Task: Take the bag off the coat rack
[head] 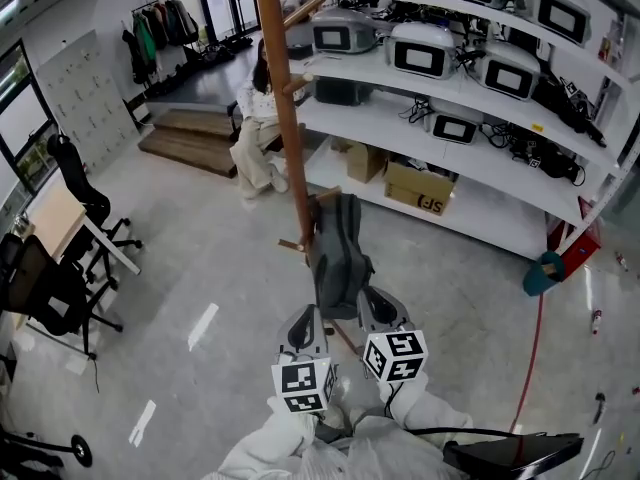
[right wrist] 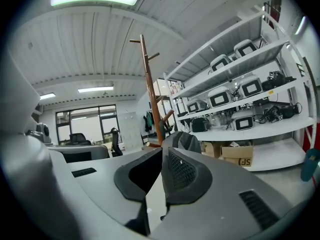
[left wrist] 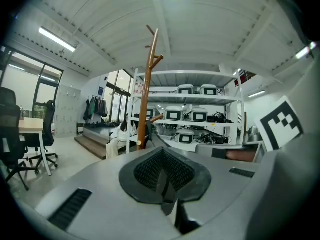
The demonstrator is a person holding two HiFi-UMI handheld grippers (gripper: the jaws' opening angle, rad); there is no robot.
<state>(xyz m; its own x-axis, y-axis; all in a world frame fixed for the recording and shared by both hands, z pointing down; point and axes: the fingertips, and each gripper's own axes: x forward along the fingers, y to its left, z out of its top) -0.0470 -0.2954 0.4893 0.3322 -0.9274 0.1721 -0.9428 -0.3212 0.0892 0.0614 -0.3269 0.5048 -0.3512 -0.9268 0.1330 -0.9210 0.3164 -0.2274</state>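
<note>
A tall brown wooden coat rack (head: 287,108) stands on the floor in front of me. A grey bag (head: 337,253) hangs from a low peg on it, close to the pole. Just below the bag, both grippers point up at it without touching. My left gripper (head: 304,322) is shut with nothing in it, and so is my right gripper (head: 376,306). In the left gripper view the shut jaws (left wrist: 162,173) sit below the coat rack (left wrist: 148,89). The right gripper (right wrist: 164,171) has the bag's grey top (right wrist: 184,140) just beyond its tips, beside the coat rack (right wrist: 150,89).
White shelves (head: 470,98) with white devices and cables curve along the right. Cardboard boxes (head: 420,188) sit beneath them. A person (head: 258,118) sits by wooden steps (head: 195,138). A desk and black office chairs (head: 60,238) stand at the left. A red cable (head: 533,348) runs across the floor.
</note>
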